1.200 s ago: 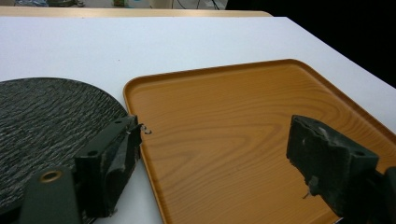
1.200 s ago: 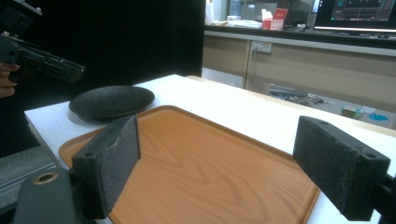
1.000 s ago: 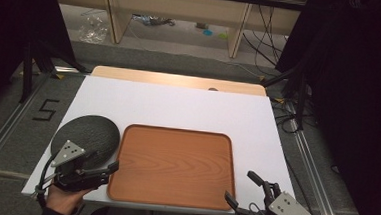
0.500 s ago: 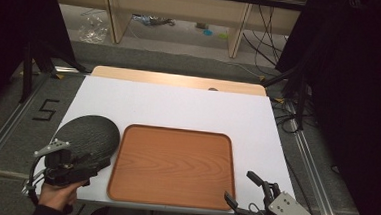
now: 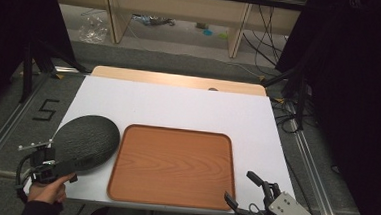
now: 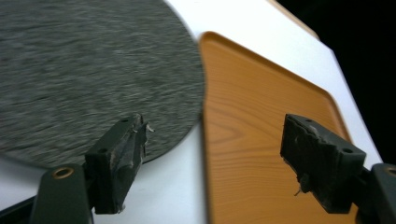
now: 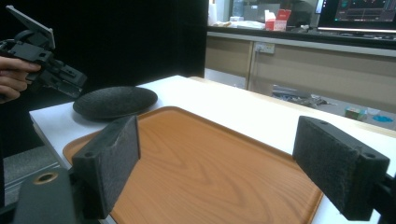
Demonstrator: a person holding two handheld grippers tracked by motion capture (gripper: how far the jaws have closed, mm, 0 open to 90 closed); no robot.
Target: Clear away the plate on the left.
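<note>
A dark round slate plate (image 5: 85,142) lies on the white table, left of an empty wooden tray (image 5: 172,166). A hand holds my left gripper (image 5: 67,167) at the plate's near-left edge. Its jaws stand wide and have just been closing a little, with nothing gripped between them. In the left gripper view the plate (image 6: 84,74) and the tray (image 6: 261,140) lie just beyond the left gripper (image 6: 217,135). My right gripper (image 5: 243,188) hovers open and empty at the tray's near-right corner. In the right gripper view, the right gripper (image 7: 219,149) faces the tray (image 7: 201,172), the plate (image 7: 114,101) and the left gripper (image 7: 67,79).
The white table top (image 5: 178,107) ends in a wooden strip (image 5: 180,80) at its far edge. Beyond it is floor with shelf legs and cables (image 5: 289,103) at the right. A "5" mark (image 5: 45,109) is on the floor at the left.
My left gripper has moved left and slightly down, from the tray's near-left corner to the plate's near-left edge. The plate, the tray and the right gripper have stayed put.
</note>
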